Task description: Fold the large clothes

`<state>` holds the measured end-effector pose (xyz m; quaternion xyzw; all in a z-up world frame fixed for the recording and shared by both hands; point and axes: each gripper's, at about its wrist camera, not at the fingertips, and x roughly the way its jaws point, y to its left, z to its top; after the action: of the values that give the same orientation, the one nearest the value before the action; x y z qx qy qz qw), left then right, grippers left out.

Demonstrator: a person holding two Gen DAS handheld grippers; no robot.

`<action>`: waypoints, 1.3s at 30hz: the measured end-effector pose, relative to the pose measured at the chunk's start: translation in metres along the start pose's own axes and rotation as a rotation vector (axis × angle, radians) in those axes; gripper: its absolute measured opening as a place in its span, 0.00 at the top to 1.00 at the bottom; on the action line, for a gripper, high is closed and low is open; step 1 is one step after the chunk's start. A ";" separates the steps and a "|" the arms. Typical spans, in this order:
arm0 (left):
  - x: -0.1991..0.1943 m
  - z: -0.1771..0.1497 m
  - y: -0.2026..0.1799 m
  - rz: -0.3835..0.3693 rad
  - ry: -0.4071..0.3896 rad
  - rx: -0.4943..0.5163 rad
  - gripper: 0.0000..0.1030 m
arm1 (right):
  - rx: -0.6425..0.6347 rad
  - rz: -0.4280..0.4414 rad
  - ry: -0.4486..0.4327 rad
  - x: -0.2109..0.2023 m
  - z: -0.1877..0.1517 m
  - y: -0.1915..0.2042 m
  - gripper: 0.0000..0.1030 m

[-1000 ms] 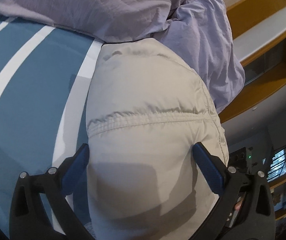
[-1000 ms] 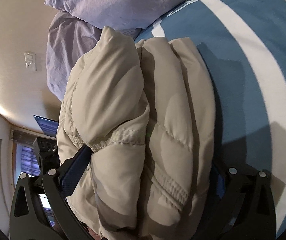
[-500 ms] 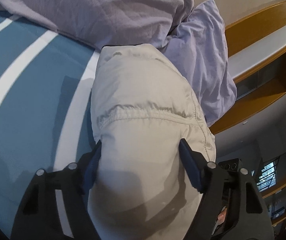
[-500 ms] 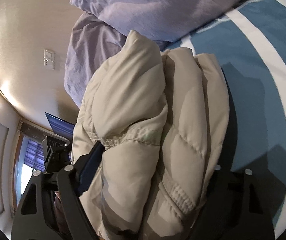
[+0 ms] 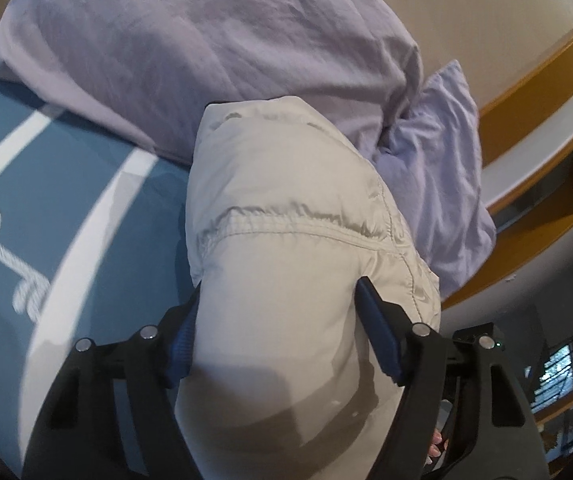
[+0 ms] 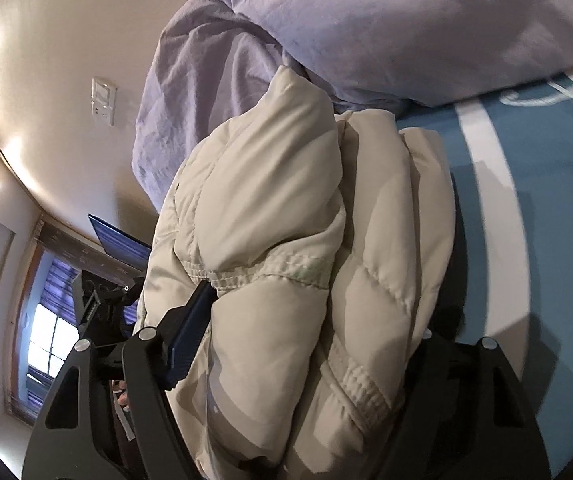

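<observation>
The left tool point(image 5: 276, 332) has its blue pads squeezed against both sides of the folded beige jacket point(image 5: 286, 240), which bulges out ahead of it. The right tool point(image 6: 310, 340) clamps the same jacket's thick stacked folds. Beyond both tools lie lilac pillows point(image 5: 214, 40); the blue striped bed point(image 5: 46, 184) is beside them.

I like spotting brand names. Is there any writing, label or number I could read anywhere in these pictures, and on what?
None can be read.
Blue bed cover: white looping marks, blurred, perhaps only pattern.
Wall switch plate: no markings legible.
Beige puffer jacket: no label showing.
Screen: too blurred.
</observation>
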<state>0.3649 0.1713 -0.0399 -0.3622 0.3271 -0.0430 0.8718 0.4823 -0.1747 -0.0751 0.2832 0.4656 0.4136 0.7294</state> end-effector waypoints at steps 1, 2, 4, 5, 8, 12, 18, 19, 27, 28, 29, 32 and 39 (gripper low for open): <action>0.004 0.003 0.004 0.015 -0.005 0.005 0.30 | 0.000 -0.008 -0.002 0.004 0.000 -0.001 0.28; 0.007 0.004 0.006 0.023 -0.007 0.009 0.30 | 0.003 -0.015 -0.004 0.006 0.000 -0.003 0.28; 0.010 0.003 0.011 0.032 -0.014 0.018 0.28 | 0.010 -0.010 -0.012 0.004 -0.004 -0.008 0.26; 0.010 0.002 0.011 0.034 -0.020 0.025 0.27 | 0.013 -0.013 -0.012 0.005 -0.004 -0.008 0.25; 0.008 0.000 0.006 0.076 -0.042 0.062 0.22 | 0.012 -0.076 -0.015 -0.003 -0.006 -0.005 0.16; -0.002 -0.002 -0.011 0.200 -0.106 0.148 0.18 | -0.043 -0.192 -0.060 -0.026 -0.006 0.016 0.15; -0.019 0.001 -0.034 0.257 -0.204 0.219 0.12 | -0.146 -0.357 -0.230 -0.058 -0.003 0.053 0.14; -0.017 0.003 -0.039 0.269 -0.211 0.228 0.12 | -0.169 -0.375 -0.243 -0.059 -0.003 0.061 0.14; 0.022 -0.013 -0.052 0.365 -0.131 0.323 0.11 | -0.382 -0.539 -0.303 -0.029 -0.010 0.111 0.16; 0.024 -0.017 -0.056 0.371 -0.129 0.349 0.11 | -0.403 -0.546 -0.304 -0.024 -0.012 0.114 0.22; 0.026 -0.020 -0.059 0.373 -0.127 0.365 0.11 | -0.417 -0.558 -0.301 -0.019 -0.012 0.115 0.25; 0.028 -0.025 -0.065 0.385 -0.129 0.399 0.11 | -0.432 -0.581 -0.290 -0.008 -0.014 0.114 0.38; 0.030 -0.029 -0.065 0.379 -0.148 0.416 0.11 | -0.398 -0.642 -0.232 0.016 -0.015 0.090 0.45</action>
<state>0.3816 0.0968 -0.0279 -0.1102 0.3088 0.0810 0.9412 0.4417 -0.1156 -0.0166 0.0208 0.3556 0.2118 0.9101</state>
